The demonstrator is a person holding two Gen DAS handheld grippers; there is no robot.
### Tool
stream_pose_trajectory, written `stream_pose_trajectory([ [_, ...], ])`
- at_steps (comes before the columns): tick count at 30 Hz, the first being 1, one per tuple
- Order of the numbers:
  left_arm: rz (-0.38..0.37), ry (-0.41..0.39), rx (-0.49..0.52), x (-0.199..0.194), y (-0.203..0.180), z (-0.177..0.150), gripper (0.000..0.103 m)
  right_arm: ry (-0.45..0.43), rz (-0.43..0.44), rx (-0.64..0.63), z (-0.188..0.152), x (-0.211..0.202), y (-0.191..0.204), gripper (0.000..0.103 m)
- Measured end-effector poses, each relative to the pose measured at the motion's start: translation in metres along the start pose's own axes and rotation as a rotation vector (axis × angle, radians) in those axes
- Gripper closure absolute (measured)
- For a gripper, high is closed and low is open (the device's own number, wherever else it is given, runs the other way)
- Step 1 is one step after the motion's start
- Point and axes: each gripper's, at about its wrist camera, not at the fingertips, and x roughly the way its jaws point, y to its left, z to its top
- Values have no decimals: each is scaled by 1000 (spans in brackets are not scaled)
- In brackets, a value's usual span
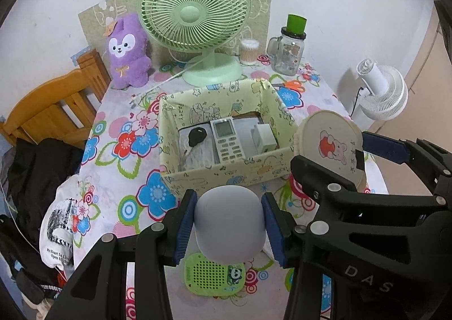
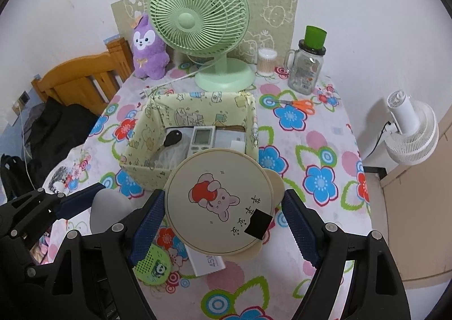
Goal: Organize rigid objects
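My left gripper (image 1: 229, 224) is shut on a grey computer mouse (image 1: 230, 221) and holds it above the table, in front of the yellow patterned box (image 1: 226, 171). My right gripper (image 2: 223, 224) is shut on a round cream case with a bear picture (image 2: 219, 201), held at the box's near right corner; the case also shows in the left wrist view (image 1: 329, 147). The box (image 2: 135, 159) holds a white remote (image 1: 227, 139), a black key fob (image 1: 196, 136) and a white charger (image 1: 264, 137). The mouse shows at left in the right wrist view (image 2: 108, 212).
A green perforated pad (image 1: 213, 274) lies on the flowered cloth below the mouse, and a white block (image 2: 204, 260) lies under the case. At the back stand a green fan (image 1: 197, 26), a purple plush (image 1: 127, 51), a cotton-swab tub (image 1: 249, 51), a glass jar (image 1: 288, 48) and orange scissors (image 2: 296, 105).
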Motion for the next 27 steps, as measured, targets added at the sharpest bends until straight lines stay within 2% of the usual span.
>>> stream_pose_trajectory([
  [7, 7, -6, -13, 5, 6, 13, 55, 5, 12, 10, 14, 7, 3, 19],
  [10, -13, 4, -31, 9, 11, 18, 55, 5, 17, 5, 21, 11, 4, 19],
  [20, -2, 18, -10, 32, 19, 38, 55, 22, 30, 12, 39, 32, 2, 19],
  [27, -37, 45, -34, 52, 33, 52, 55, 32, 31, 22, 51, 49, 1, 19],
])
